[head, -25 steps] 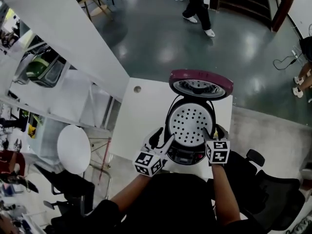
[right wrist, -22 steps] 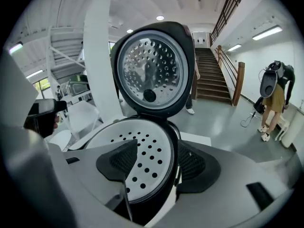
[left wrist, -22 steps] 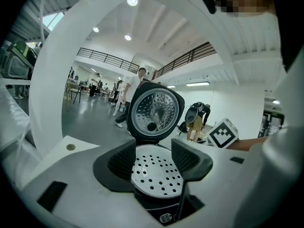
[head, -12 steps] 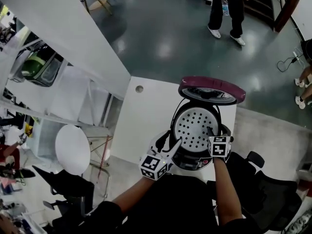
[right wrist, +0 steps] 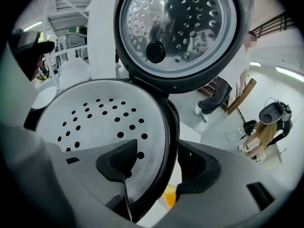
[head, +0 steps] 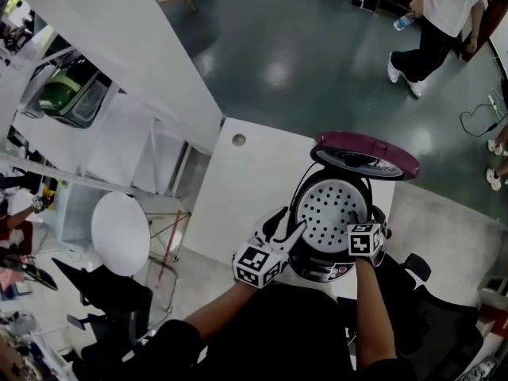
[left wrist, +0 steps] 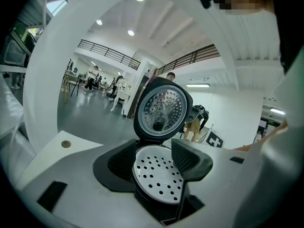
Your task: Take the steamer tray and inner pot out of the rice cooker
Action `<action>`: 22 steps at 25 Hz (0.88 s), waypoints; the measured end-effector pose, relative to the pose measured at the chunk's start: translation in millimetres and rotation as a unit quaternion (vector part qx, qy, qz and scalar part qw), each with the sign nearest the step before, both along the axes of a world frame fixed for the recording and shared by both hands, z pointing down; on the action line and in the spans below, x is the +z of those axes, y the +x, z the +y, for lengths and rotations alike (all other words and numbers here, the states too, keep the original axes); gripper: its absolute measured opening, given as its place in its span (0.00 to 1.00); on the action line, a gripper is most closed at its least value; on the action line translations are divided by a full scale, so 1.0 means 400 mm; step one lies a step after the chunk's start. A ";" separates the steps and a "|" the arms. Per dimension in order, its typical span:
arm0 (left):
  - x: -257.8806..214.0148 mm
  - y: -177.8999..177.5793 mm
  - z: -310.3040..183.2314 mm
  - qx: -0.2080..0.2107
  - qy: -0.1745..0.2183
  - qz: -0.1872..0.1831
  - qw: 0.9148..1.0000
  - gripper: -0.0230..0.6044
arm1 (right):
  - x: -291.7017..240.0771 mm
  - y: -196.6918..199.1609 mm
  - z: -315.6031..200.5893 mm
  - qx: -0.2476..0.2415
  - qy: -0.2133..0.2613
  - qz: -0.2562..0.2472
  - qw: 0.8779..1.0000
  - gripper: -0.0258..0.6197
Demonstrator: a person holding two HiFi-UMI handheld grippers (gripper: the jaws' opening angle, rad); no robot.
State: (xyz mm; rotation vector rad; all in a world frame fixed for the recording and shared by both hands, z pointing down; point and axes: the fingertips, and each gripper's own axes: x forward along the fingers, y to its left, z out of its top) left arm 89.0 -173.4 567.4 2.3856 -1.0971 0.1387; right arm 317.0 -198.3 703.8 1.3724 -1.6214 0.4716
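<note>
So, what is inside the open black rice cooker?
A round white steamer tray with many holes fills the opening of the black rice cooker. Anything beneath it, including an inner pot, is covered and cannot be seen.

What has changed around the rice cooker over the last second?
The right gripper has edged a little inward over the rice cooker's right rim. Its jaws are apart and straddle the rim, one over the steamer tray, gripping nothing. A passer-by in the background walked off to the right. The left gripper stays open at the cooker's front left, the tray still sits inside and the lid is still up.
</note>
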 end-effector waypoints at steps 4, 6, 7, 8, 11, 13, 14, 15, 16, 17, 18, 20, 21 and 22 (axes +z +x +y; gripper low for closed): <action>-0.005 -0.019 -0.010 -0.006 0.000 0.000 1.000 0.38 | 0.003 0.008 -0.004 -0.002 0.011 0.026 1.000 0.40; 0.000 -0.018 -0.014 -0.007 -0.003 0.001 1.000 0.38 | -0.004 0.029 -0.009 0.018 0.022 0.018 0.999 0.29; 0.003 -0.017 -0.016 -0.006 -0.005 0.002 1.000 0.38 | -0.008 0.036 -0.012 0.026 0.026 0.010 0.999 0.27; 0.005 -0.018 -0.016 -0.005 -0.005 0.002 1.000 0.38 | -0.009 0.038 -0.014 0.032 0.028 0.002 0.999 0.25; 0.006 -0.024 -0.014 -0.006 -0.002 -0.002 1.000 0.37 | -0.003 0.028 -0.016 0.035 0.031 -0.013 0.999 0.24; 0.004 -0.024 -0.010 -0.006 0.000 -0.002 1.000 0.37 | -0.007 0.023 -0.014 0.035 0.035 -0.018 0.999 0.23; 0.003 -0.020 -0.008 -0.006 0.001 -0.002 1.000 0.37 | -0.013 0.024 -0.012 0.034 0.038 -0.020 0.998 0.22; 0.002 -0.015 -0.004 -0.005 0.002 -0.002 1.000 0.37 | -0.020 0.024 -0.011 0.033 0.043 -0.021 0.998 0.21; 0.000 -0.011 -0.001 -0.004 0.003 -0.002 1.000 0.37 | -0.030 0.023 -0.009 0.031 0.048 -0.021 0.998 0.20; -0.001 -0.010 0.004 -0.003 0.004 -0.003 1.000 0.37 | -0.042 0.020 -0.008 0.029 0.055 -0.021 0.998 0.18; -0.002 -0.010 0.009 -0.003 0.005 -0.005 1.000 0.37 | -0.053 0.015 -0.008 0.026 0.063 -0.021 0.997 0.17; -0.006 -0.009 0.021 -0.005 0.006 -0.008 1.000 0.37 | -0.073 0.009 -0.011 0.023 0.081 -0.028 0.996 0.13; -0.010 -0.008 0.028 -0.008 0.006 -0.009 1.000 0.37 | -0.086 0.008 -0.012 0.023 0.091 -0.035 0.995 0.12; -0.013 -0.007 0.035 -0.011 0.007 -0.011 1.000 0.36 | -0.102 0.007 -0.012 0.024 0.101 -0.044 0.994 0.11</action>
